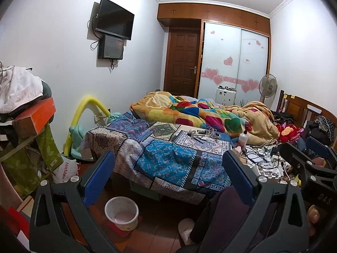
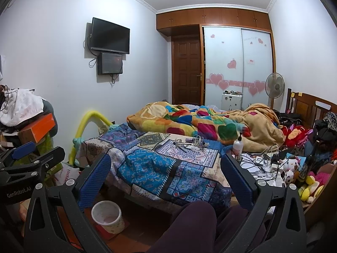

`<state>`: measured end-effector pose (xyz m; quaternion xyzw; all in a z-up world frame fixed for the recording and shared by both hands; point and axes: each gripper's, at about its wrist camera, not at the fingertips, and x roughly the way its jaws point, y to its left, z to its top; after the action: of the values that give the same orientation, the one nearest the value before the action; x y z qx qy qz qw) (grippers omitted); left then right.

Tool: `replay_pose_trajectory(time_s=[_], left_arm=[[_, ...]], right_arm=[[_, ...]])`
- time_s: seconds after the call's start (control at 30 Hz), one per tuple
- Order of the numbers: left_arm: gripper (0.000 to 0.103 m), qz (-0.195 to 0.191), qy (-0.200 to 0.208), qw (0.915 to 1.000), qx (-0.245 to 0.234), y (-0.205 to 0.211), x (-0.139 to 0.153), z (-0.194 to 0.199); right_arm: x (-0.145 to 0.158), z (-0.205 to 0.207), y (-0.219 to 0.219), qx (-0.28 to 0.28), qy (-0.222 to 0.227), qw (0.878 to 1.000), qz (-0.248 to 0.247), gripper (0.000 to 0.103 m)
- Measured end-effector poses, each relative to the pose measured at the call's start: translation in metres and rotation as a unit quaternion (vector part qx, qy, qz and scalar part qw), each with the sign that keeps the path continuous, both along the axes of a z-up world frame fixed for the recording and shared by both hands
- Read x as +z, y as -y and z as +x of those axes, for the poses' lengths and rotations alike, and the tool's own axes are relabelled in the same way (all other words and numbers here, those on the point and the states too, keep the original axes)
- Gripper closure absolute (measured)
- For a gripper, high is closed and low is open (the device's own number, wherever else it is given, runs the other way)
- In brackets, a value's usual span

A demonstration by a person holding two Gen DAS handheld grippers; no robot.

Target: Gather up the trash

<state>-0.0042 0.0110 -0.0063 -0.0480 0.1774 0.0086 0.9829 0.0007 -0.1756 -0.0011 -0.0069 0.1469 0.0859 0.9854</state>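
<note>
White, pink-bottomed trash bin (image 1: 121, 213) stands upright on floor

glossy plastic bin (image 1: 121, 213) on a wood floor (image 1: 155, 236); patterned cloth spread (image 1: 166, 158); fleecy blanket (image 1: 202, 113); varnished wood door (image 1: 182, 61); textured blue gripper pads (image 2: 94, 181).

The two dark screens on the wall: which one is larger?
The upper screen is the larger; it is wider and tilts out from the wall. The lower screen, mounted directly beneath it, is smaller and squarer.
</note>
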Motion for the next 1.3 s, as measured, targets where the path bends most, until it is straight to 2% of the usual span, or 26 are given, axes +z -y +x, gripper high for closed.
replay_pose_trajectory(time_s=[0.8, 1.0, 1.3], left_arm=[[0.000, -0.001, -0.001, 1.0000, -0.002, 0.001, -0.001, 0.000], [0.000, 0.000, -0.004, 1.0000, -0.001, 0.001, -0.004, 0.004], [0.000, -0.003, -0.007, 1.0000, -0.004, 0.009, 0.004, 0.059]], right_arm=[[-0.002, 0.000, -0.001, 0.001, -0.005, 1.000, 0.002, 0.000], [-0.006, 0.013, -0.002, 0.008, -0.011, 1.000, -0.004, 0.000], [0.002, 0.061, 0.013, -0.008, 0.002, 1.000, 0.002, 0.000]])
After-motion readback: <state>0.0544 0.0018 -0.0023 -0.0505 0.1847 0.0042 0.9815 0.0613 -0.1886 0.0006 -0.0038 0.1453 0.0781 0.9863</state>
